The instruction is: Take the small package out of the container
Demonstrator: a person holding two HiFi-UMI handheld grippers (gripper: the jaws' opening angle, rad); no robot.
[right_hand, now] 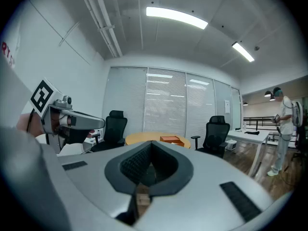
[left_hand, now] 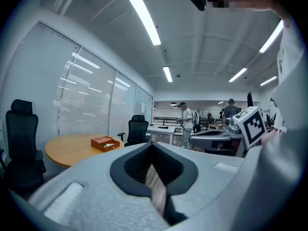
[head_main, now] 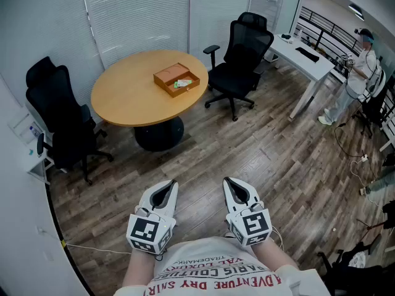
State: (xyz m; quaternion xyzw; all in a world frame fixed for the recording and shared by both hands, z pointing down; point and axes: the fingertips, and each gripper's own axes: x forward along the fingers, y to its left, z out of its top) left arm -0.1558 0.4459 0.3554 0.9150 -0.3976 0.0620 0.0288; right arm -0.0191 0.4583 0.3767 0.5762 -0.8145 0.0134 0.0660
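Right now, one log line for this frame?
stage: not started | left gripper: shut, empty | right gripper: shut, empty | package: in box on table, far off

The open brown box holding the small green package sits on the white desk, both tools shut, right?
No: the head view shows the open brown wooden box holding the small green package on the round wooden table. The left tool and right tool are shut.

Your white shirt (head_main: 203,259) carries red print, upside down in your head view: "TRADEMARK", "PARIS COUTURE" and "ADVENTURE DRY SHIR", the rest cut off. The left cube (head_main: 150,234) and right cube (head_main: 255,225) show black-and-white square markers, no letters
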